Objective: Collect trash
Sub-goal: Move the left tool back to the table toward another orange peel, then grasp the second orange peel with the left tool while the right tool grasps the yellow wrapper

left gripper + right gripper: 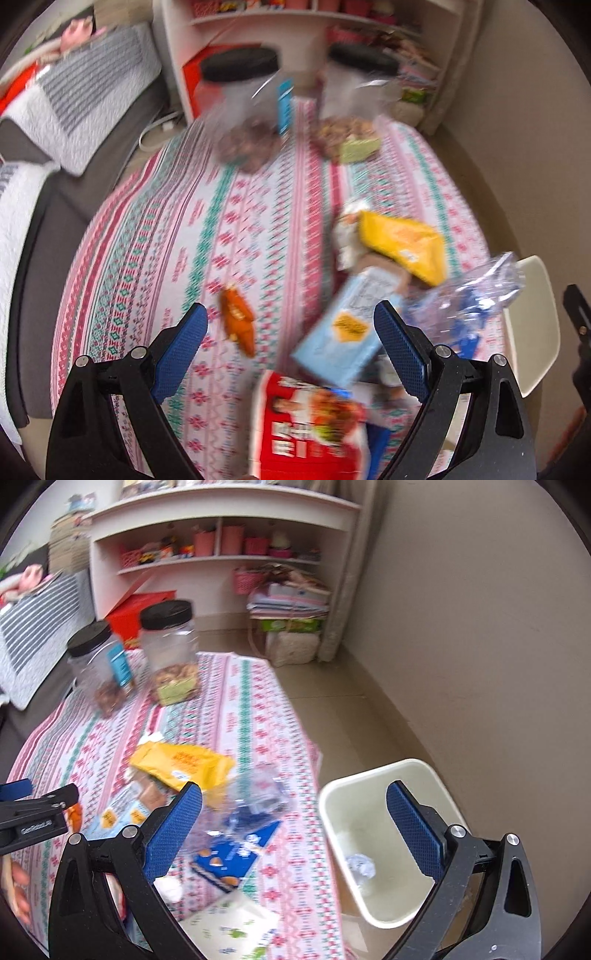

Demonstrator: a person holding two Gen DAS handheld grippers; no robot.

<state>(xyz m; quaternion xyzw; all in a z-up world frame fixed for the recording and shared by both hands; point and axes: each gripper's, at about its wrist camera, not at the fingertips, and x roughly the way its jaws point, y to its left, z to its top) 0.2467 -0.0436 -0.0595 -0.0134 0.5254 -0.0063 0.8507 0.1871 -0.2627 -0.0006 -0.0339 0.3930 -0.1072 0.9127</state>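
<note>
Left gripper [291,325] hangs over the patterned tablecloth [155,236], jaws spread wide and empty, angled down at a light-blue packet [343,332] and an orange wrapper [238,321]. Right gripper [295,805] is also wide open with nothing held, straddling the table edge above a clear plastic bag [255,794] and the cream bin [373,908]. Bin holds 1 crumpled wad [360,866]; yellow bag [184,764] lies on the cloth.
</note>
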